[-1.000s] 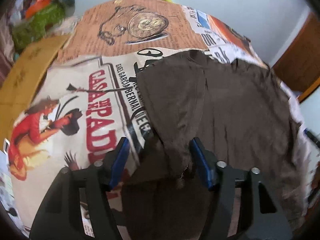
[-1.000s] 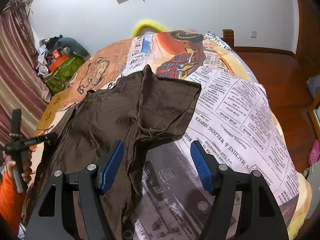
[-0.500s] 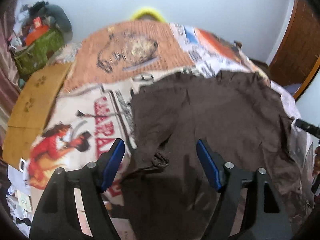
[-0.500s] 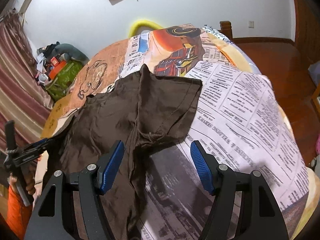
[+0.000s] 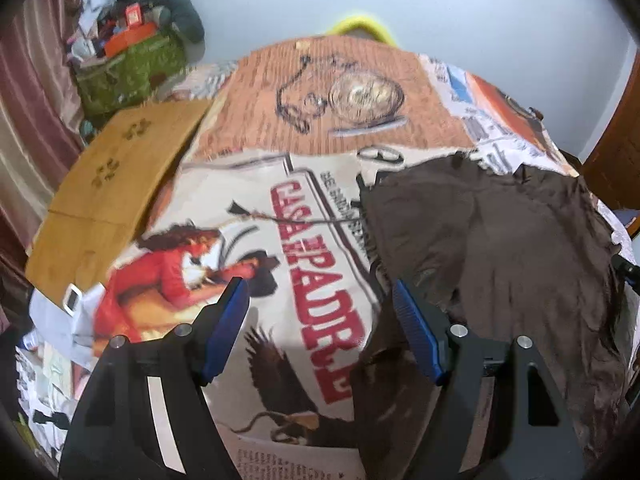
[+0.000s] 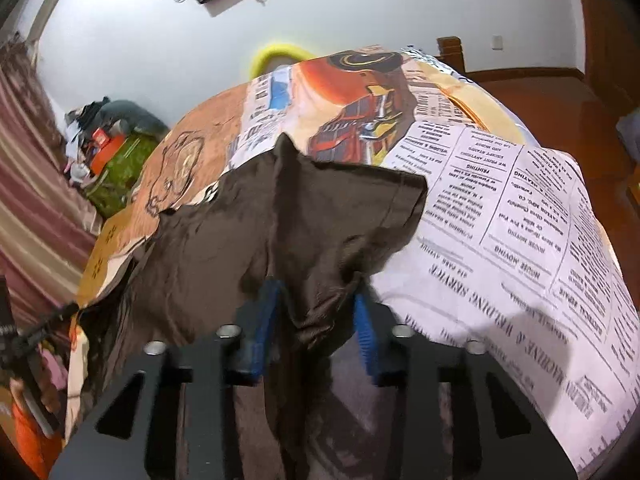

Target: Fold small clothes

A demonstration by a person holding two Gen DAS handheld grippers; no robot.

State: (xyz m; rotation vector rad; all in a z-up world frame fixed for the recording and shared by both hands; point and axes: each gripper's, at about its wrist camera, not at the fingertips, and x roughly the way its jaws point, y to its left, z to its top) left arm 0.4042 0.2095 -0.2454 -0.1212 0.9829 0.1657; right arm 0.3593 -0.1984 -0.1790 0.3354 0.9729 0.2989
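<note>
Right gripper (image 6: 316, 320) clenched on brown t-shirt (image 6: 256, 240) near its sleeve – left gripper (image 5: 320, 324) released, over printed bedsheet (image 5: 224, 208). Fold starting – next, left needs a matching grab.

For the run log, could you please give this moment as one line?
phase: gripping for fold | left gripper: open, beside brown garment | right gripper: shut on brown garment | surface: printed bedsheet

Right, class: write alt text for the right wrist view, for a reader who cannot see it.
The right gripper has its blue fingers closed on a bunched fold of a brown garment, which lies rumpled on a bed covered with a newspaper-print sheet. A pale wall is behind.
</note>
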